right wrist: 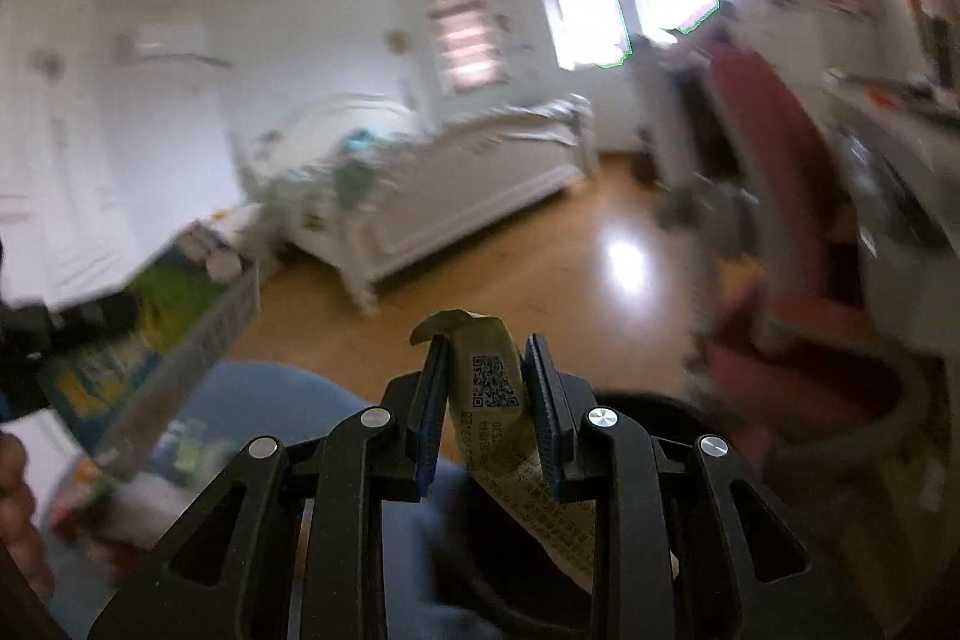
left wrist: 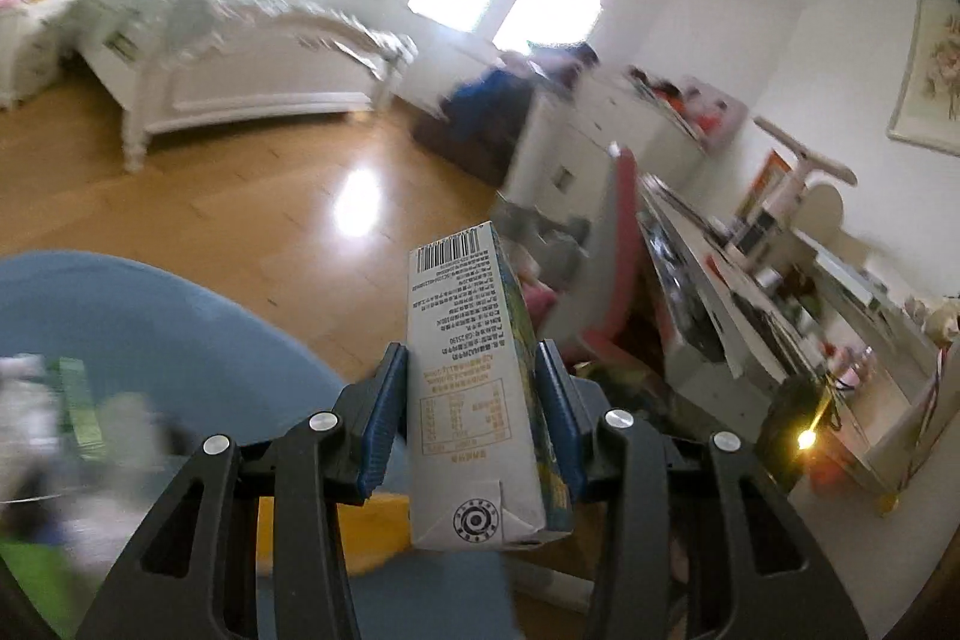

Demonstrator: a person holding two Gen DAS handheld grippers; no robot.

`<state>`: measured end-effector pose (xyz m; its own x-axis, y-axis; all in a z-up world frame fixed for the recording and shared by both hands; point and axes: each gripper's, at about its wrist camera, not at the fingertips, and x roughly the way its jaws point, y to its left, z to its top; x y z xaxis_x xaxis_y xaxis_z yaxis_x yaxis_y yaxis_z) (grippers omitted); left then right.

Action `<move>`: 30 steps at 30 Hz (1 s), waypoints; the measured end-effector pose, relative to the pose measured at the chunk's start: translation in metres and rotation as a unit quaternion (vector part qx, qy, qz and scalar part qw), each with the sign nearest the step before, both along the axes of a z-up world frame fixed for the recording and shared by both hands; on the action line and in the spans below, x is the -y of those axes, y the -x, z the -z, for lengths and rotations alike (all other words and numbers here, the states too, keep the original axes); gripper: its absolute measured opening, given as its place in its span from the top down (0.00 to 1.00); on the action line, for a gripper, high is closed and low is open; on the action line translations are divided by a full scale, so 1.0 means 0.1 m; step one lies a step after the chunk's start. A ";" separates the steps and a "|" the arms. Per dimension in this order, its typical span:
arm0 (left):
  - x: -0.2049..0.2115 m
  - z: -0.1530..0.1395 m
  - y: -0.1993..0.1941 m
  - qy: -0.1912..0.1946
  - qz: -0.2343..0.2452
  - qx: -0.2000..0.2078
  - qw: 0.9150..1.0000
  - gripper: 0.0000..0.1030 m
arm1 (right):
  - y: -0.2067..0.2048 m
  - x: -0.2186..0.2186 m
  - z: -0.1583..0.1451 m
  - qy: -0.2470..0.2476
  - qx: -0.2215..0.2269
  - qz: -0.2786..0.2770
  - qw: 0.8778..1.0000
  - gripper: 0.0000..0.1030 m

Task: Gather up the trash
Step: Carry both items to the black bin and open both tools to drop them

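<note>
My left gripper [left wrist: 470,358] is shut on a white drink carton [left wrist: 474,388] with a barcode and printed text, held in the air above the floor. The same carton [right wrist: 162,334] shows blurred at the left of the right wrist view, held by the left gripper there. My right gripper [right wrist: 487,352] is shut on a crumpled yellowish wrapper [right wrist: 489,376] with a QR code. A blue bin [left wrist: 144,328] sits below at the lower left, with blurred trash inside; it also shows in the right wrist view [right wrist: 276,400].
A white bed [left wrist: 240,64] stands across the wooden floor [left wrist: 252,208]. A pink chair [left wrist: 618,244] and a cluttered white desk [left wrist: 750,280] are at the right. A white dresser [left wrist: 600,124] stands near the windows. The pink chair [right wrist: 780,220] is at the right.
</note>
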<state>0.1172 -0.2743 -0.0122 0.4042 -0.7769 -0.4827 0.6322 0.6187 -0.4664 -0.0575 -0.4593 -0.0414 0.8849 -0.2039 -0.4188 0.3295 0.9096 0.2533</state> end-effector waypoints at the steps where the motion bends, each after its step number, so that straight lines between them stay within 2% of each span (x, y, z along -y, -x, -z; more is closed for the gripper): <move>1: 0.15 0.06 -0.03 -0.004 0.009 -0.004 1.000 0.58 | 0.01 0.11 0.06 -0.005 -0.004 0.007 1.000 0.74; 4: 0.59 0.18 -0.03 -0.022 0.037 -0.020 0.999 0.58 | -0.03 0.36 0.30 -0.023 -0.022 0.018 0.999 0.74; 7: 0.85 0.33 -0.09 -0.037 0.052 -0.040 0.997 0.58 | -0.20 0.43 0.53 -0.032 -0.035 0.021 0.999 0.74; 12: 0.99 0.51 -0.23 -0.062 0.055 -0.058 0.995 0.58 | -0.45 0.59 0.75 -0.064 -0.050 0.025 0.996 0.74; 14: 1.03 0.59 -0.28 -0.071 0.055 -0.061 0.994 0.58 | -0.42 0.61 0.86 -0.069 -0.054 0.025 0.996 0.74; 27: 1.31 0.82 -0.41 -0.090 0.053 -0.082 0.991 0.56 | -0.58 0.81 0.97 -0.088 -0.075 0.020 0.993 0.72; 29: 1.32 0.83 -0.42 -0.094 0.053 -0.089 0.990 0.54 | -0.58 0.81 0.96 -0.089 -0.081 0.020 0.993 0.66; 30: 1.32 0.82 -0.42 -0.096 0.054 -0.092 0.990 0.42 | -0.57 0.81 0.96 -0.089 -0.080 0.023 0.993 0.47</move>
